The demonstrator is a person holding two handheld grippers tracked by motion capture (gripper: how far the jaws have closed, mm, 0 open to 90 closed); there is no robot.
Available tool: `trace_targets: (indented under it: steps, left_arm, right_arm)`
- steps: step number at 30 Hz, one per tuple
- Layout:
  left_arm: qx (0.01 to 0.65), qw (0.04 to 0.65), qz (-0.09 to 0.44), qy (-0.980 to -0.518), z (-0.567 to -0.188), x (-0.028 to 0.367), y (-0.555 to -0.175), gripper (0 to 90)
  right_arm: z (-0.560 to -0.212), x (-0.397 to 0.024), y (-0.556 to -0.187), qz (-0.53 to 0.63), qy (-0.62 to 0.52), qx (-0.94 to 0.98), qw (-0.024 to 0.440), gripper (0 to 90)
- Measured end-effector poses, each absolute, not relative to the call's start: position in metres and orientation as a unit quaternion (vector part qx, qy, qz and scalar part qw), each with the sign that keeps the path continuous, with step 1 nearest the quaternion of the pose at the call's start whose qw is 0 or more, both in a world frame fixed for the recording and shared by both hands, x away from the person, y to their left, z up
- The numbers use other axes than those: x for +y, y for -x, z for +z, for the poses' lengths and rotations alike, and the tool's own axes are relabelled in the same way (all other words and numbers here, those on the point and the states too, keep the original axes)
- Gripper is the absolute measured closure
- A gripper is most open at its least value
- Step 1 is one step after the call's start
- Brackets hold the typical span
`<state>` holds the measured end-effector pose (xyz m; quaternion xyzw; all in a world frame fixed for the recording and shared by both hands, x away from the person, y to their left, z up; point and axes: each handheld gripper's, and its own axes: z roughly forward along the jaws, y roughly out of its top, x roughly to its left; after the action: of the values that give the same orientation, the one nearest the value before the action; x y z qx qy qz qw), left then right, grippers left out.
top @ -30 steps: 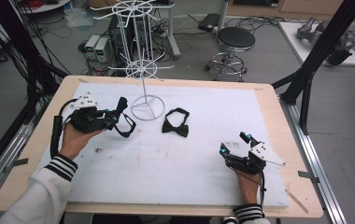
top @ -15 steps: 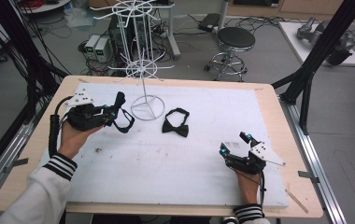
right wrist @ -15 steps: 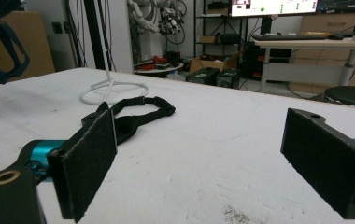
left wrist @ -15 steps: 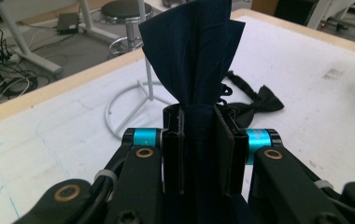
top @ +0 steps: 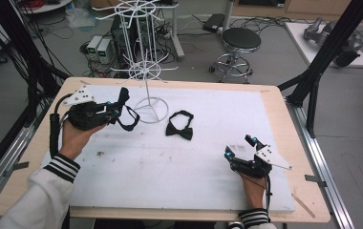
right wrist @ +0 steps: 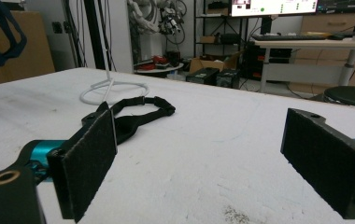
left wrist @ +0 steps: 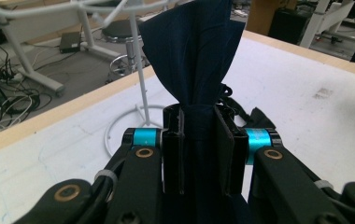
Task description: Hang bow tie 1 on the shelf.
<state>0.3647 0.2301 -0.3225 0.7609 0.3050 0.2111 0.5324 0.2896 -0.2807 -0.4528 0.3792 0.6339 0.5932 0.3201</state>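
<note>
1. At the left rear of the bench [top: 265, 109], the left tongs [top: 118, 110] are gripping a dark navy bow tie [left wrist: 192, 51], jaws clamped together on the pinched middle of the cloth, and holding it raised beside the white wire rack [top: 144, 71].
2. In the left gripper view, the fabric is fanning upward out of the pads; its strap loop [top: 129, 119] is drooping below the tongs.
3. On the white mat, just right of the rack's ring base, a second black bow tie [top: 179, 126] is lying flat with its strap curled behind.
4. At the near right, the right tongs [top: 239, 148] are resting low with jaws wide apart, gripping nothing.
5. Handling, as judged: light, soft, limp cloth, liable to be sagging or slipping; the firm centre knot is offering the surest hold, the strap being what should be going over a rack arm.
</note>
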Motion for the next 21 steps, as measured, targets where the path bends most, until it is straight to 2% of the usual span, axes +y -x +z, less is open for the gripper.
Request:
trace_targets:
  steps: [21]
  left_arm:
    - [0.274,0.538,0.227,-0.764,-0.282,0.208,-0.368,74.5]
  right_arm:
    - [-0.453,-0.281,-0.290,0.593,-0.379,0.634,0.320,10.0]
